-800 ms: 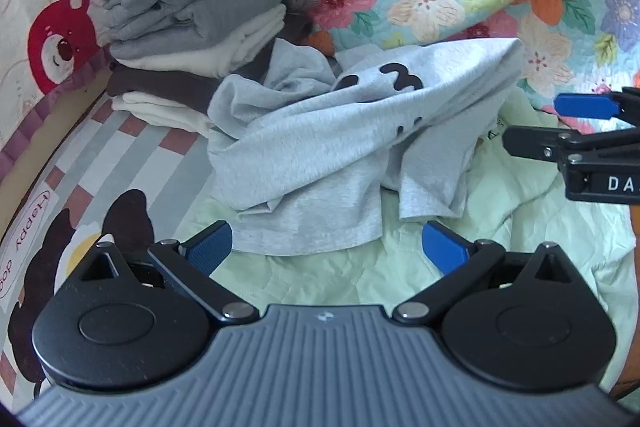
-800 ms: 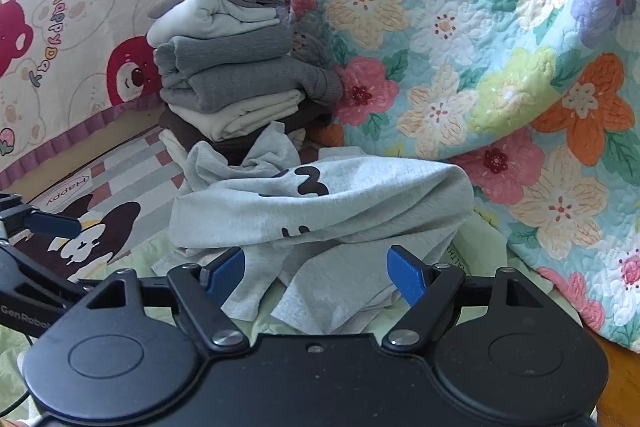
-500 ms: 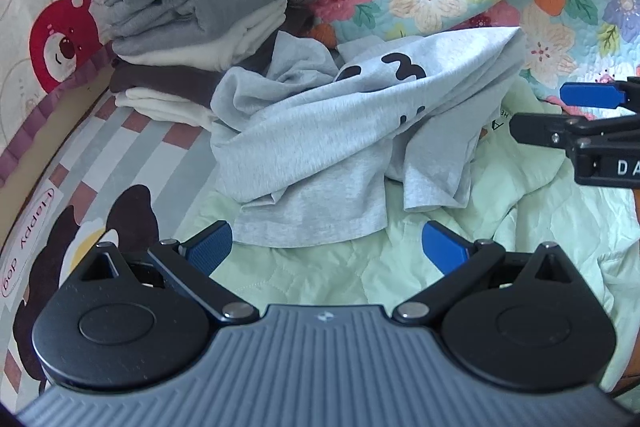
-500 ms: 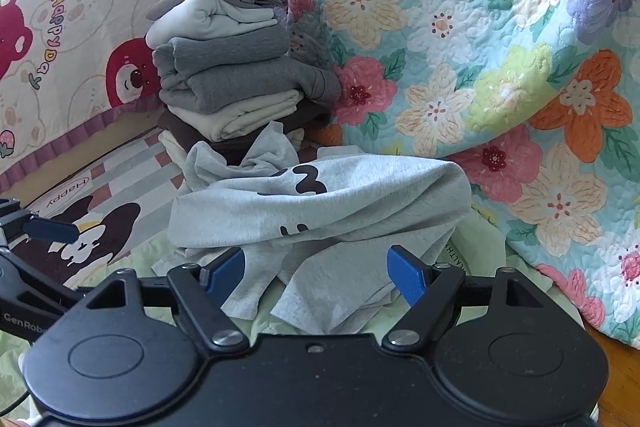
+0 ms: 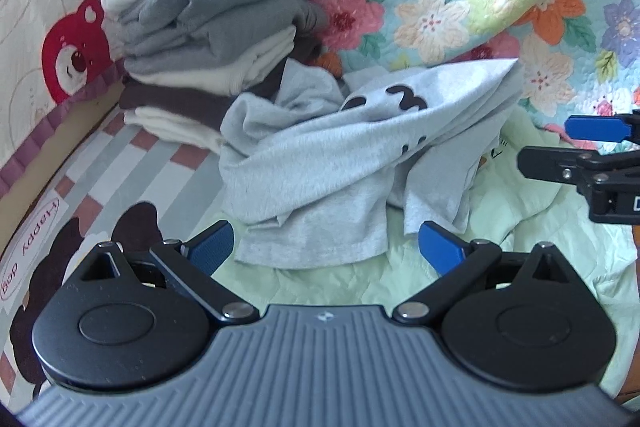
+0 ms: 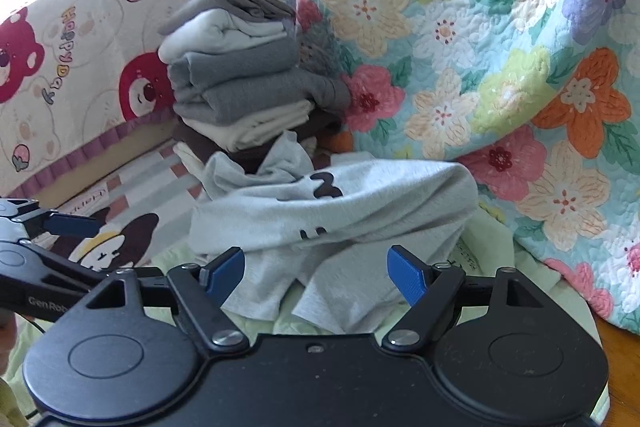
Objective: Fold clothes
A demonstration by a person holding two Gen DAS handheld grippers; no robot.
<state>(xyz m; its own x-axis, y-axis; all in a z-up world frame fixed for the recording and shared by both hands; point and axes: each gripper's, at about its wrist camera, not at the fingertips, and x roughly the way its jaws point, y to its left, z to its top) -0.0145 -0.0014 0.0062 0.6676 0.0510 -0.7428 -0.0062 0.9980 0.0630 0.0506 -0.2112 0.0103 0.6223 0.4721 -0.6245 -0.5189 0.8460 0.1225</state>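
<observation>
Just beyond our two spread, empty grippers, the crumpled grey shirt (image 5: 320,167) lies heaped on the green sheet (image 5: 312,279), its length running left to right; our left gripper (image 5: 324,247) sits nearer its hem than our right gripper (image 6: 316,267).

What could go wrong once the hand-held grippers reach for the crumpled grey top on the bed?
1. The grey top touches the stack of folded clothes; tugging it might topple the stack.
2. It lies bunched in layers, so the open left hand-held gripper or right hand-held gripper may pinch several layers, or the green sheet beneath.
</observation>
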